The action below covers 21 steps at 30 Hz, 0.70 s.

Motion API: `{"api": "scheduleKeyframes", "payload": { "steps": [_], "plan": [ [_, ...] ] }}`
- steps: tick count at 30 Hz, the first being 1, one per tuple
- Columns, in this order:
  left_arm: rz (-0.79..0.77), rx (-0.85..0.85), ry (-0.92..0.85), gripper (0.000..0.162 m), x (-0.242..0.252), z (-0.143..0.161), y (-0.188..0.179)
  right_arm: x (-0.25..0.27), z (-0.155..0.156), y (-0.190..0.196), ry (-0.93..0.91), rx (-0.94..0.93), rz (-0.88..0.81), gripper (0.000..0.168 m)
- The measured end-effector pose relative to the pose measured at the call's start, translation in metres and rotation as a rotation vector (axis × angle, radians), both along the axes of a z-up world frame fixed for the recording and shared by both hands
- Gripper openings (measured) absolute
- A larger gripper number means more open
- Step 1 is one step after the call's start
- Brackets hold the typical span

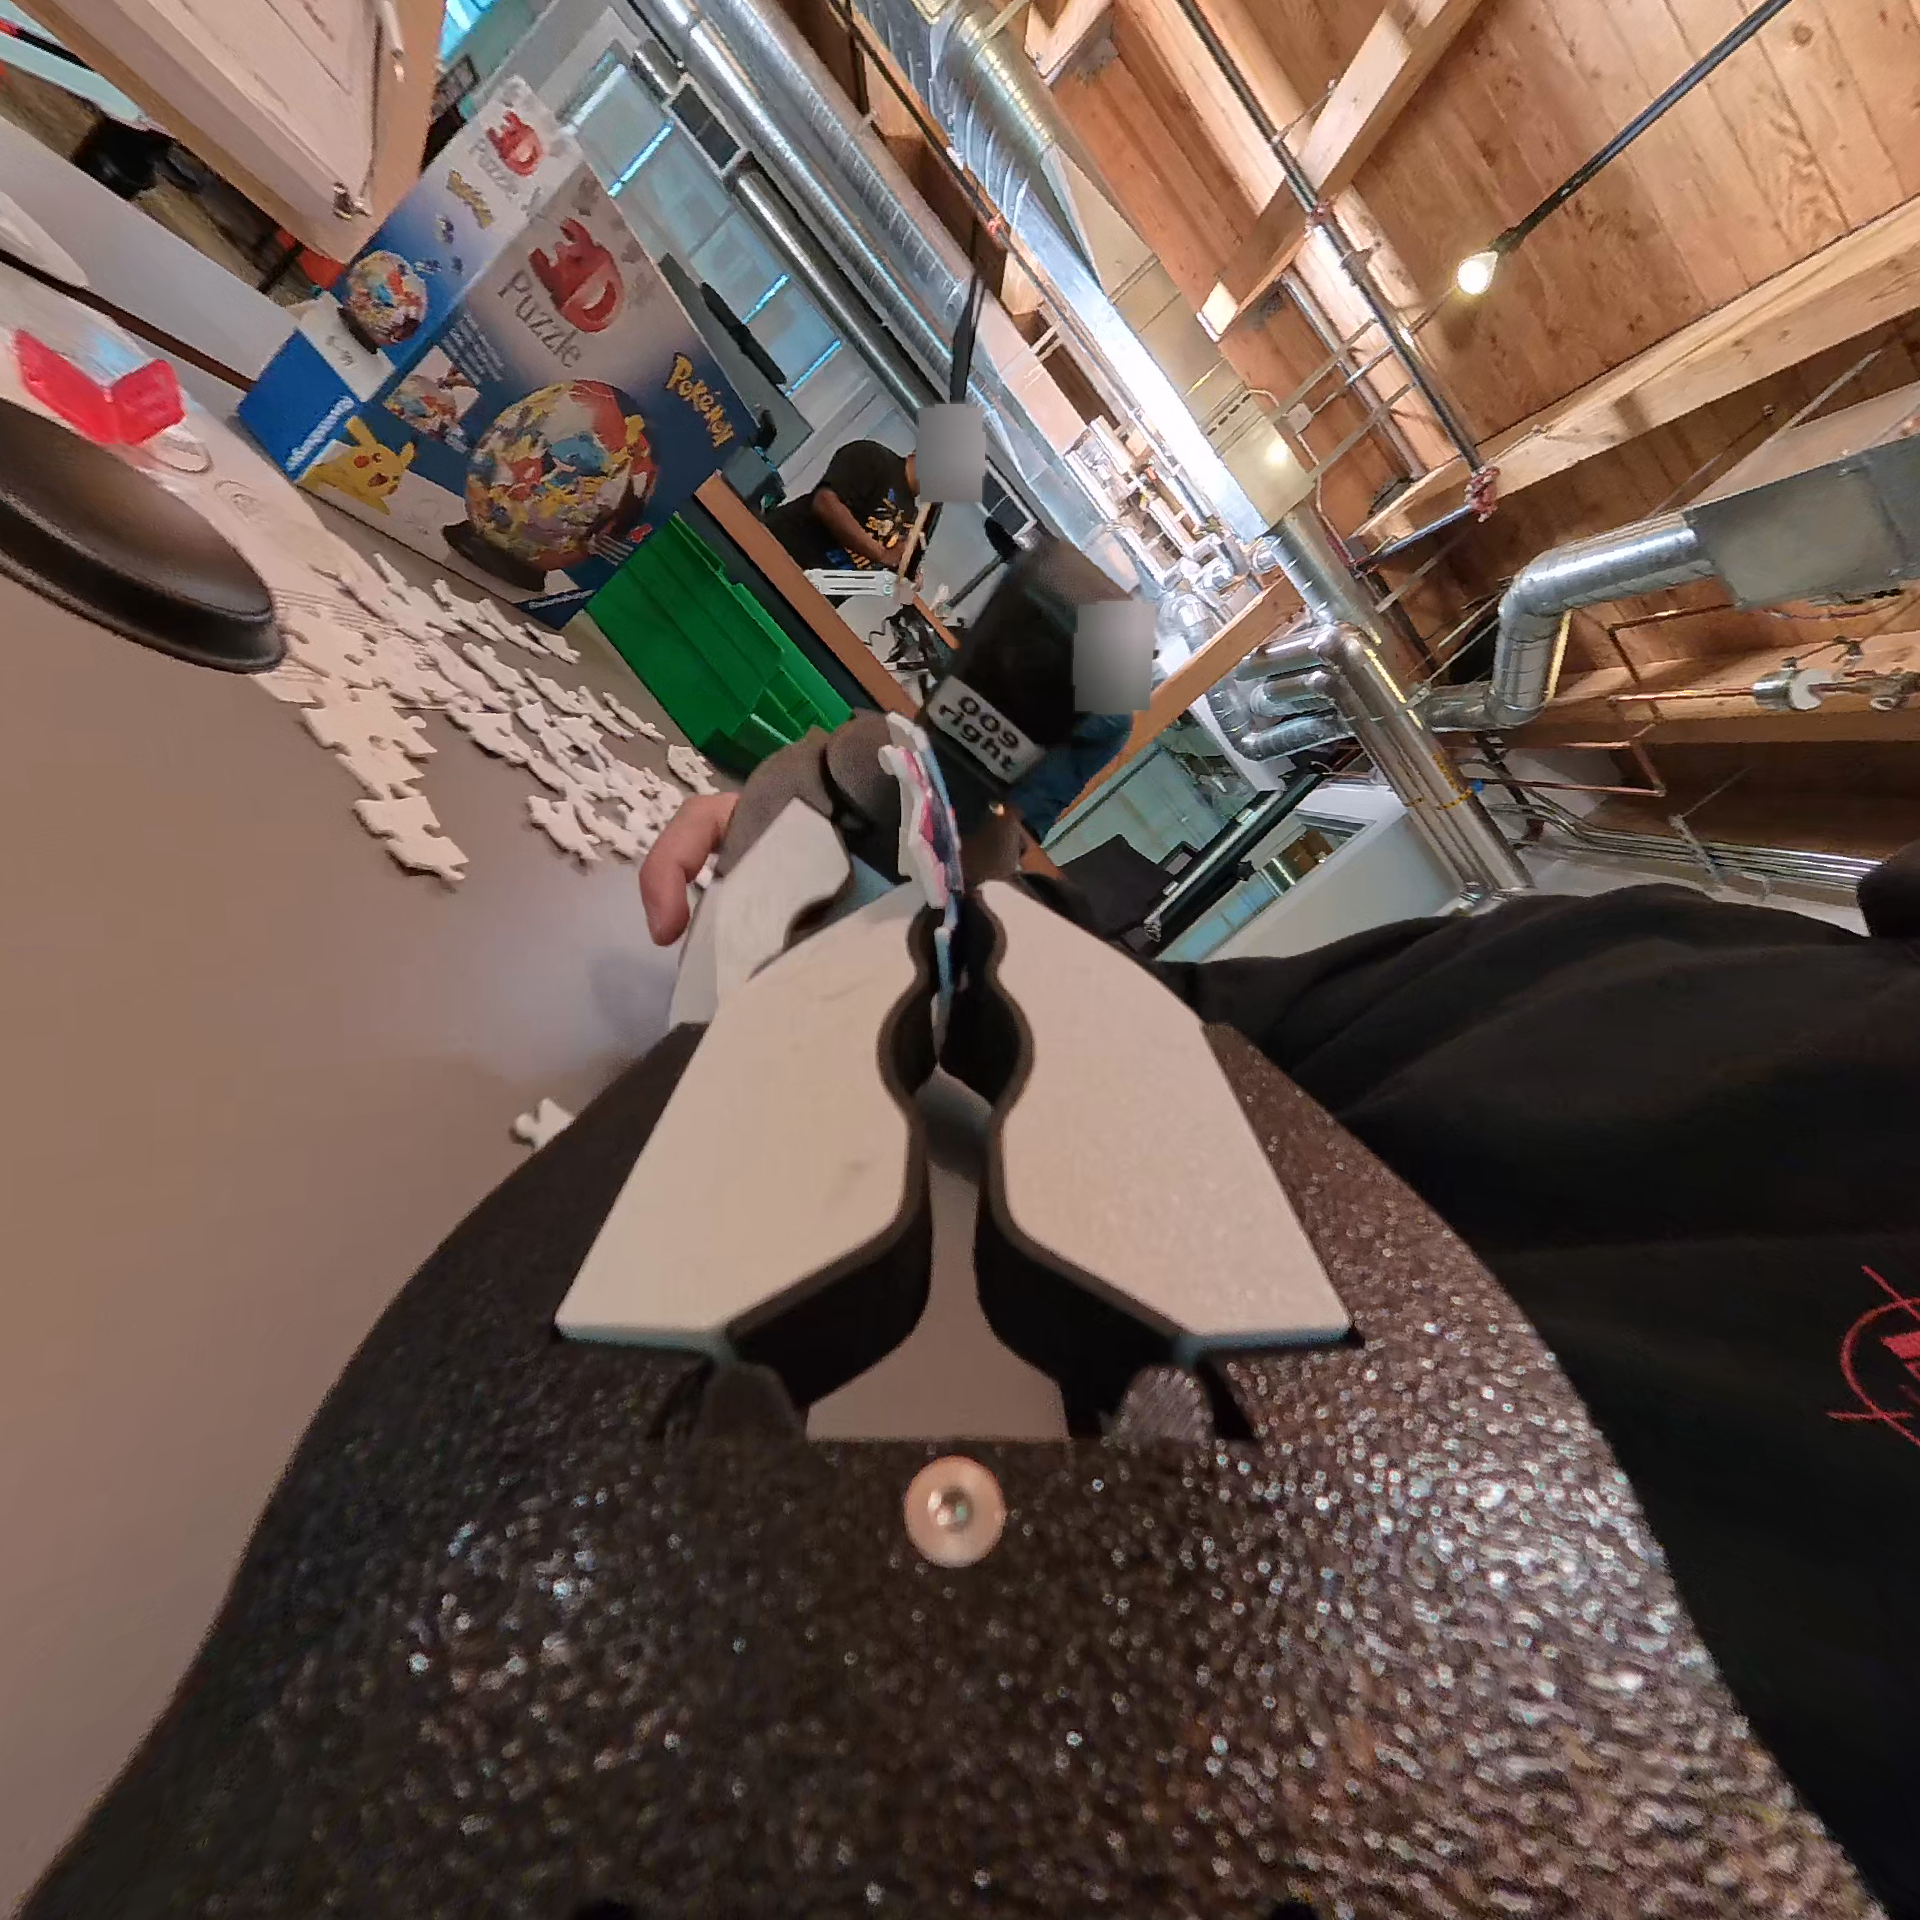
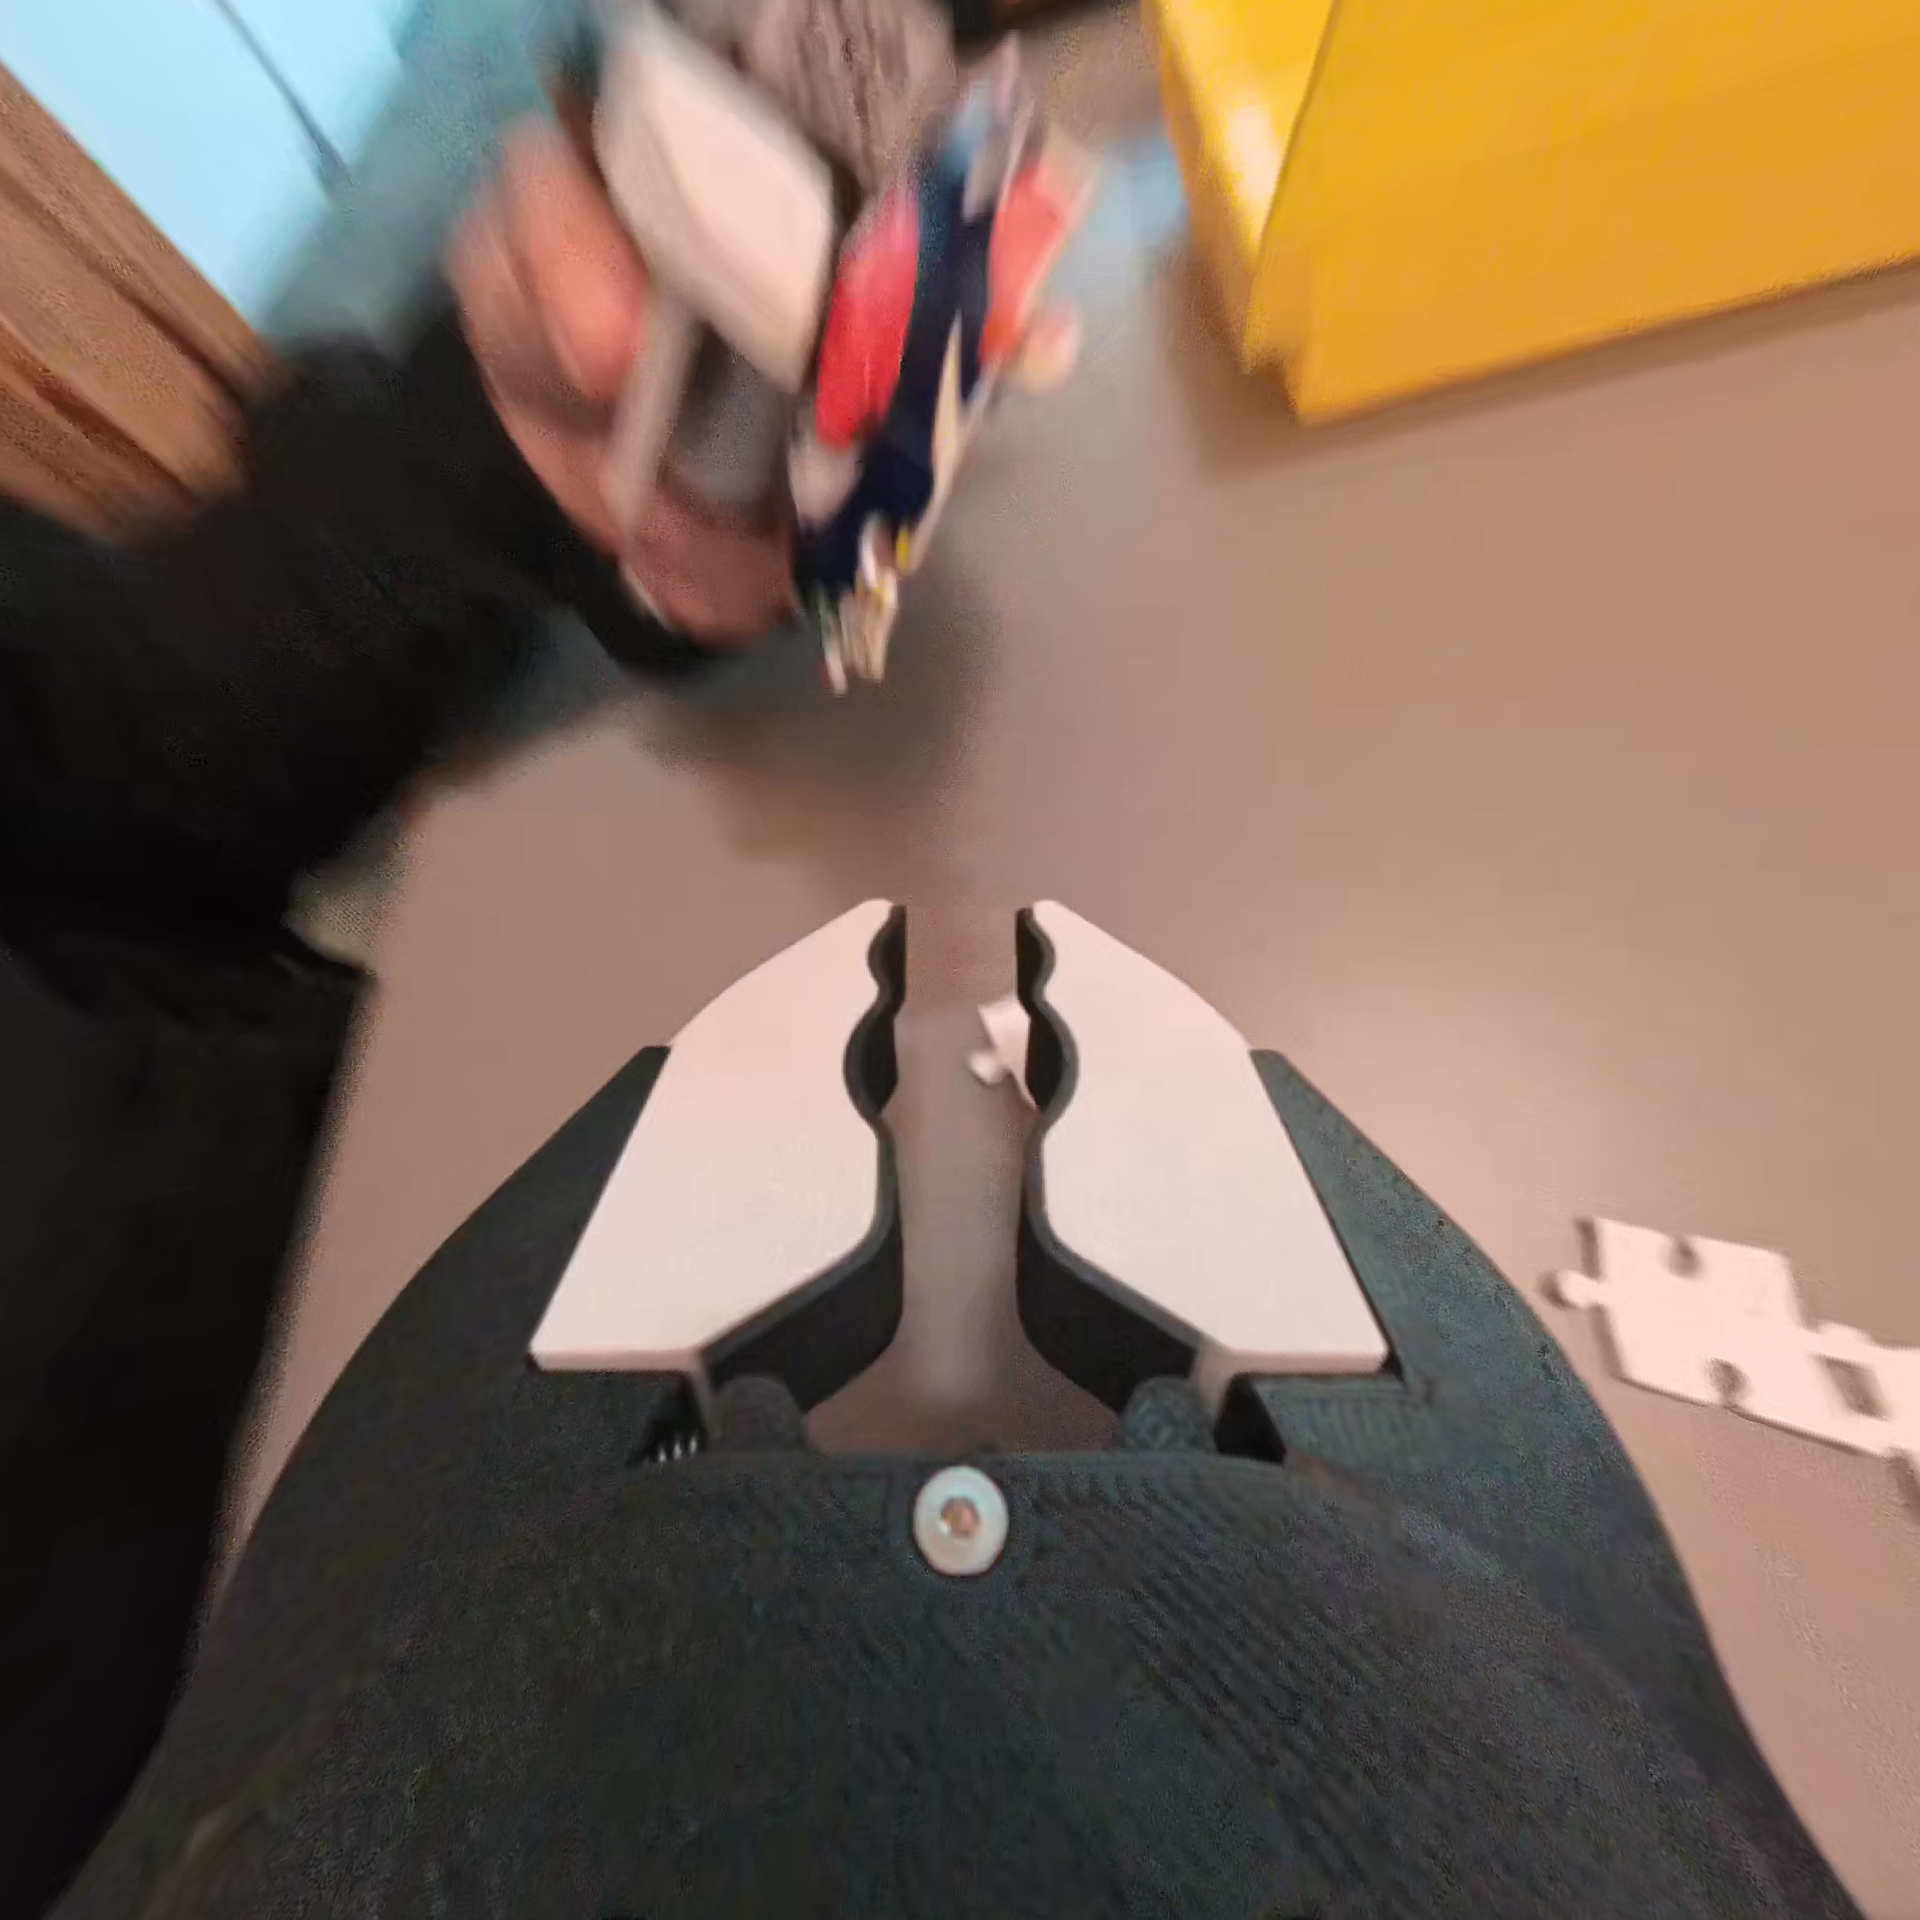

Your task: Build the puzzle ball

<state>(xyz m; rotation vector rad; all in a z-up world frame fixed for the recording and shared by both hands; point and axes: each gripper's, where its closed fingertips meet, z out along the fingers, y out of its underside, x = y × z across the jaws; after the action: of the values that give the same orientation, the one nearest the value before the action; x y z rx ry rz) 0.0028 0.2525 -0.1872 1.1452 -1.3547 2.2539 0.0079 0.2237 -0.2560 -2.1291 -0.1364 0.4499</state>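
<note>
My left gripper (image 1: 961, 906) is shut on a coloured section of joined puzzle pieces (image 1: 925, 805), seen edge-on and held up off the table. The same section shows blurred in the right wrist view (image 2: 914, 395), red, dark blue and white, in the left gripper held by a hand. My right gripper (image 2: 961, 920) is open and empty, low over the grey table (image 2: 1351, 779), with a small white piece (image 2: 992, 1039) on the table between its fingers. In the left wrist view it (image 1: 790, 852) sits just beyond the held section.
Several loose white face-down pieces (image 1: 468, 665) lie on the table in front of the puzzle box (image 1: 499, 416). A black round stand (image 1: 114, 540) and a red plastic part (image 1: 94, 384) are at the left. Joined white pieces (image 2: 1745, 1340) and a yellow box (image 2: 1558, 187) are at the right.
</note>
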Motion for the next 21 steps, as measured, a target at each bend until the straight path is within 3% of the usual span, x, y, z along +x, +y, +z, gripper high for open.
{"api": "scheduleKeyframes", "payload": {
  "steps": [1,4,8,11,19,21],
  "plan": [
    [-0.011,-0.009,-0.011,0.001,-0.001,0.002,-0.003,-0.002,0.019,0.001,0.126,0.084,-0.031,0.021],
    [-0.027,-0.058,-0.061,0.001,0.001,0.012,-0.012,0.010,0.058,0.001,0.393,0.263,-0.158,0.028],
    [-0.043,-0.163,-0.106,0.002,0.002,0.025,-0.019,0.010,0.072,-0.006,0.476,0.331,-0.164,0.035],
    [-0.028,-0.128,-0.112,0.002,0.004,0.023,-0.022,0.005,0.084,-0.012,0.549,0.390,-0.117,0.037],
    [-0.027,-0.104,-0.164,0.002,0.002,0.026,-0.030,-0.003,0.084,-0.010,0.434,0.443,-0.117,0.006],
    [-0.029,-0.103,-0.160,0.002,0.003,0.026,-0.032,-0.004,0.083,-0.012,0.390,0.451,-0.112,0.005]
  ]
}}
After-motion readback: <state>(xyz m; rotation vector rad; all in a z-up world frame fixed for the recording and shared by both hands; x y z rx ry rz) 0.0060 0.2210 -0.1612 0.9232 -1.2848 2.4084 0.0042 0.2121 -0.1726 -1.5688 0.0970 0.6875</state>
